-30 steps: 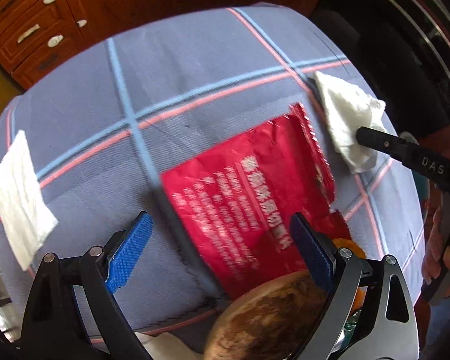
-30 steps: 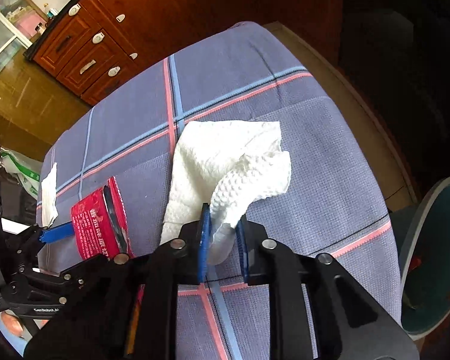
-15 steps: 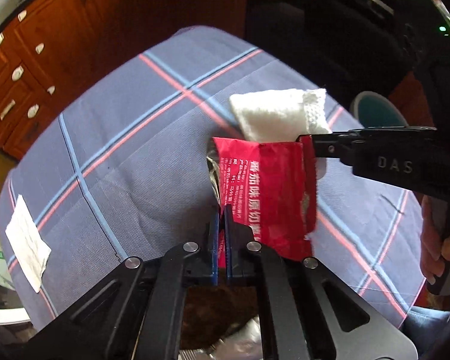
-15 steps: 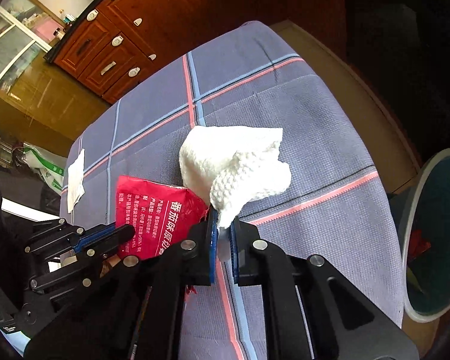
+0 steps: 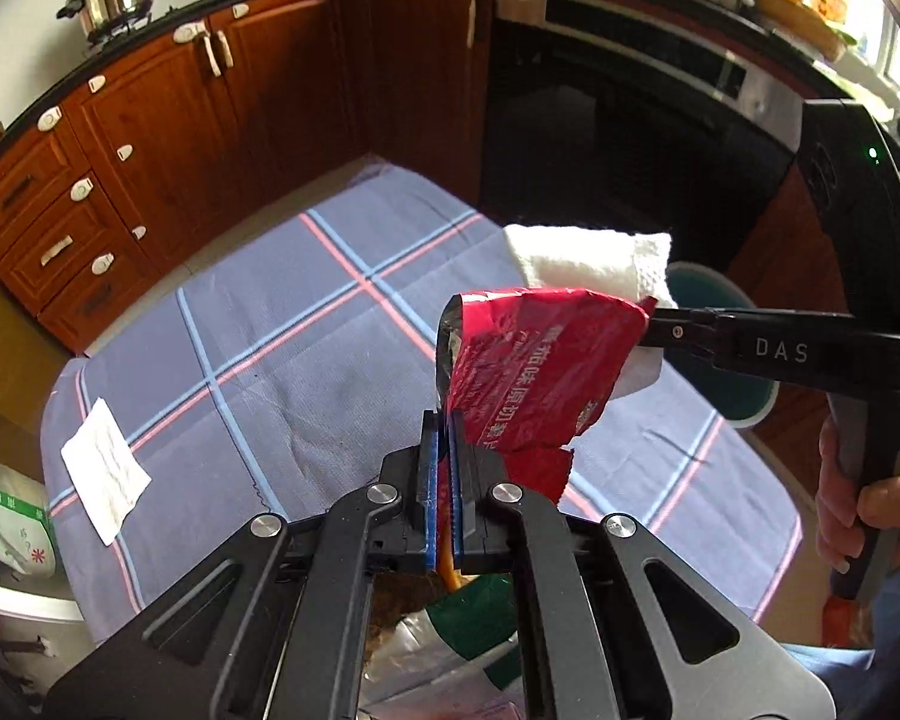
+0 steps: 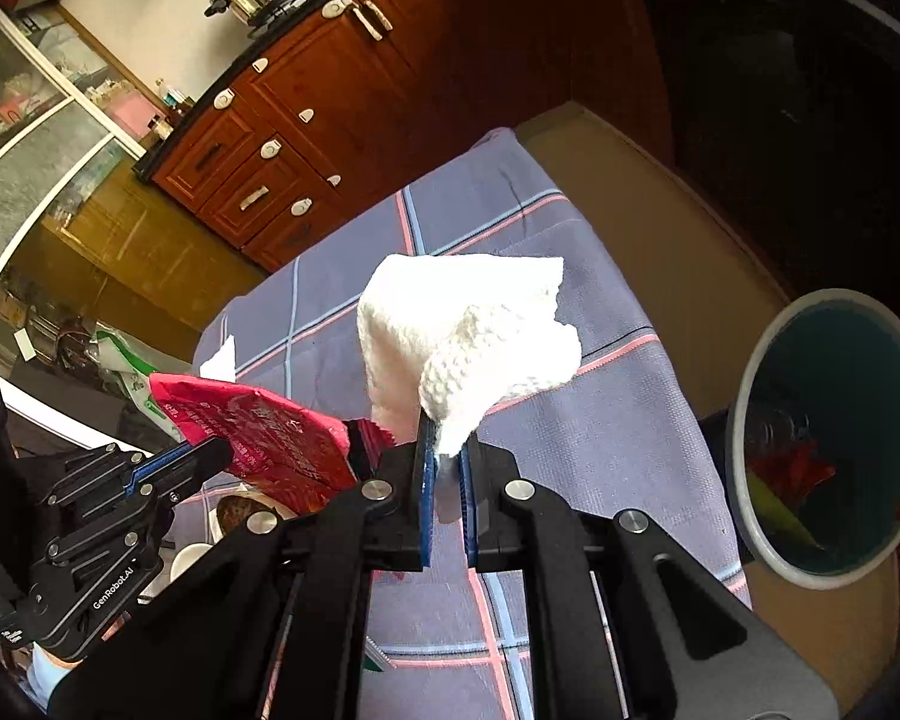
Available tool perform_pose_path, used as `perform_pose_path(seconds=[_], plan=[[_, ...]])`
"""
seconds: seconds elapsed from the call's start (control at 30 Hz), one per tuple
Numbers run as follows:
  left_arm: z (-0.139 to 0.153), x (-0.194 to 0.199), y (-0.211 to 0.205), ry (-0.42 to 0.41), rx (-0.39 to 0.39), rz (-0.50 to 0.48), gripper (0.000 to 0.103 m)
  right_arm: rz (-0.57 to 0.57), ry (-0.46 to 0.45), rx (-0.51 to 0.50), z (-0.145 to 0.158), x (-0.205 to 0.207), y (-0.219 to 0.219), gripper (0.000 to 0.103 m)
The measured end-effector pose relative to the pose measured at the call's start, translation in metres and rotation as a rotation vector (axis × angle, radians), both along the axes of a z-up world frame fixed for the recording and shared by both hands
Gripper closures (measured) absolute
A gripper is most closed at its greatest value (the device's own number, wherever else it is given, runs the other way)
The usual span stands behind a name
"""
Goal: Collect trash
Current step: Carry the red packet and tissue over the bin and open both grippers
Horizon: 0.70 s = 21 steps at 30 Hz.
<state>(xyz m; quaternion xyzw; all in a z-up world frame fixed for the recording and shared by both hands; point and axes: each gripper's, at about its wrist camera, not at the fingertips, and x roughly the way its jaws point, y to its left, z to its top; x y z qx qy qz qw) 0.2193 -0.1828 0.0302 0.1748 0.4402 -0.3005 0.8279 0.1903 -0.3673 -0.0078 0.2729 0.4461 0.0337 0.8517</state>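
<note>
My left gripper (image 5: 443,420) is shut on a red snack wrapper (image 5: 534,366) and holds it above the blue checked tablecloth (image 5: 282,360). In the right wrist view the same wrapper (image 6: 258,426) hangs at the lower left, clamped by the left gripper (image 6: 222,450). My right gripper (image 6: 447,450) is shut on a crumpled white paper towel (image 6: 468,324), also lifted off the cloth. From the left wrist view that towel (image 5: 588,264) shows behind the wrapper, with the right gripper (image 5: 660,330) reaching in from the right. A folded white tissue (image 5: 105,471) lies flat on the cloth's left edge.
A teal trash bin (image 6: 834,438) with red and yellow scraps inside stands on the floor right of the table. Brown wooden cabinets (image 5: 150,138) and a dark oven front (image 5: 630,120) stand behind. A bowl and food packets (image 5: 450,630) sit under the left gripper. A hand (image 5: 870,510) holds the right gripper's handle.
The left gripper went from open around the wrapper to shut on it and lifted it off the cloth. The right gripper raised the towel off the table. Both views rose and tilted up.
</note>
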Motion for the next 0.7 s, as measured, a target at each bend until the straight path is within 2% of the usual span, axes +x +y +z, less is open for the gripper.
perform_pose_path(seconds=[0.3,0.7], plan=[[0.034,-0.022,0.016,-0.05,-0.07,0.024,0.1,-0.009,-0.094,-0.041,0.048,-0.031,0.008,0.096],[0.055,-0.049,0.034,-0.082,-0.112,0.044,0.1,-0.021,-0.105,-0.074,0.067,-0.057,0.015,0.096]])
